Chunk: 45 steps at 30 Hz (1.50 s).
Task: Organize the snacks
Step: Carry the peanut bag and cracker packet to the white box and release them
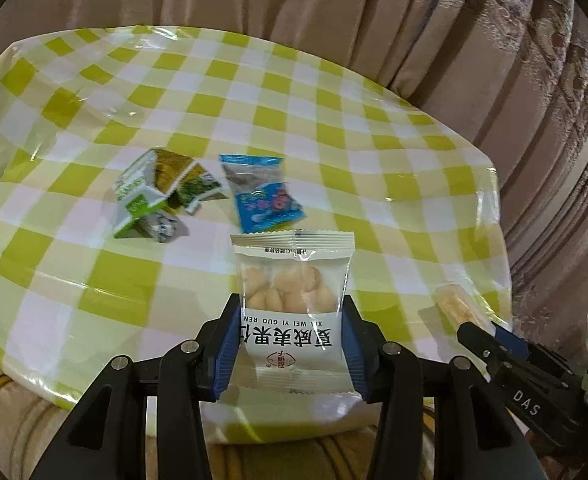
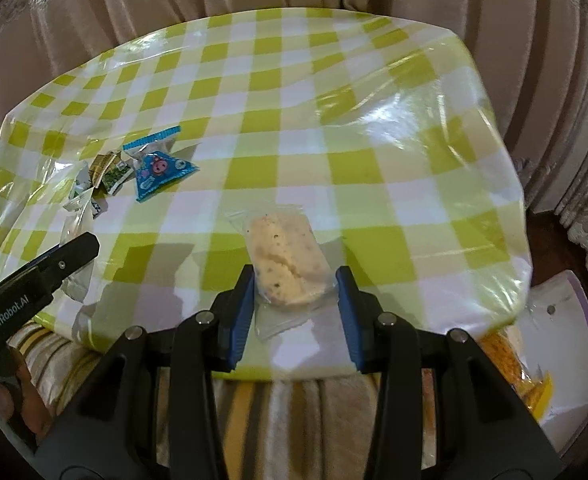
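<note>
The left gripper (image 1: 292, 344) clamps a white nut packet (image 1: 292, 312) above the table's (image 1: 94, 280) near edge, while the right gripper (image 2: 294, 300) stands open astride a clear-wrapped pale cracker (image 2: 286, 260) lying on the table. This looks like mid-gathering: next, probably close on the cracker and carry both toward the blue packet (image 1: 262, 192) and green sachets (image 1: 154, 192) grouped farther back.

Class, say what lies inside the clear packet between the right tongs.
The clear packet holds a pale, speckled cake or biscuit; its underside is hidden. The right tongs stand open around it.
</note>
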Each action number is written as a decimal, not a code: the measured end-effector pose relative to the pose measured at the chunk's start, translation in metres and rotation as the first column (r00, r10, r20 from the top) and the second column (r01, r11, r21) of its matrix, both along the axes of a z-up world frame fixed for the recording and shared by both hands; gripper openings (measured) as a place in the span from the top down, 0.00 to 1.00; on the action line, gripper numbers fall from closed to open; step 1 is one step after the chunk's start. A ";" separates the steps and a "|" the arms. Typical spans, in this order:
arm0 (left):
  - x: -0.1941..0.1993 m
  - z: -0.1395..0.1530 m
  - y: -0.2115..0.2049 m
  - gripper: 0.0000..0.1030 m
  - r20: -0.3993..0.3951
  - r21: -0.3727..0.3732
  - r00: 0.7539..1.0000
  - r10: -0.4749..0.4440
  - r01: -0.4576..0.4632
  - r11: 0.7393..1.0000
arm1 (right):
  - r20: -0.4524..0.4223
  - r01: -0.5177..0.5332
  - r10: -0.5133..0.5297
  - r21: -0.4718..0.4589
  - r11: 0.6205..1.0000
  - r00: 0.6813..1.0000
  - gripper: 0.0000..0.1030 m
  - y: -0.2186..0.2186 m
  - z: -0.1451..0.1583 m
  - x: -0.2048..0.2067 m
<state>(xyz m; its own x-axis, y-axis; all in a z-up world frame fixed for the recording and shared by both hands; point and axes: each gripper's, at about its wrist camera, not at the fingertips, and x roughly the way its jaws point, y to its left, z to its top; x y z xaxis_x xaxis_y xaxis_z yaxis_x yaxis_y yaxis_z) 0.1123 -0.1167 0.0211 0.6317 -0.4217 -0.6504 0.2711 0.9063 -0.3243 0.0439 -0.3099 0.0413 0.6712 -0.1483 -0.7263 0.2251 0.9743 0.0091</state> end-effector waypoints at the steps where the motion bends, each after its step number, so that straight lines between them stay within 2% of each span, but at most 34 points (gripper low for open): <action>1: -0.003 0.002 -0.004 0.54 0.002 -0.002 1.000 -0.010 0.010 1.000 | 0.001 0.005 -0.005 -0.001 1.000 1.000 0.58 -0.003 0.001 -0.004; 10: -0.031 0.010 -0.054 0.54 -0.010 -0.022 0.989 -0.147 0.146 0.989 | 0.000 0.073 -0.073 0.000 0.997 0.997 0.58 -0.035 0.000 -0.040; 15: -0.049 0.011 -0.089 0.54 -0.026 -0.036 0.970 -0.240 0.239 0.970 | -0.009 0.122 -0.122 -0.007 0.993 0.993 0.58 -0.058 -0.003 -0.061; 24: -0.071 0.010 -0.134 0.54 -0.059 -0.045 0.934 -0.351 0.349 0.936 | -0.018 0.218 -0.218 -0.024 0.976 0.976 0.58 -0.098 -0.007 -0.100; 40: -0.108 0.007 -0.206 0.54 -0.080 -0.023 0.844 -0.530 0.530 0.848 | -0.022 0.367 -0.369 -0.067 0.928 0.929 0.58 -0.149 -0.007 -0.141; 43: -0.110 0.004 -0.217 0.54 -0.091 -0.035 0.821 -0.563 0.562 0.826 | -0.023 0.394 -0.396 -0.076 0.916 0.918 0.58 -0.156 -0.006 -0.147; 45: -0.114 0.003 -0.224 0.50 -0.104 -0.039 0.799 -0.593 0.592 0.805 | -0.028 0.410 -0.413 -0.080 0.909 0.910 0.58 -0.161 -0.007 -0.149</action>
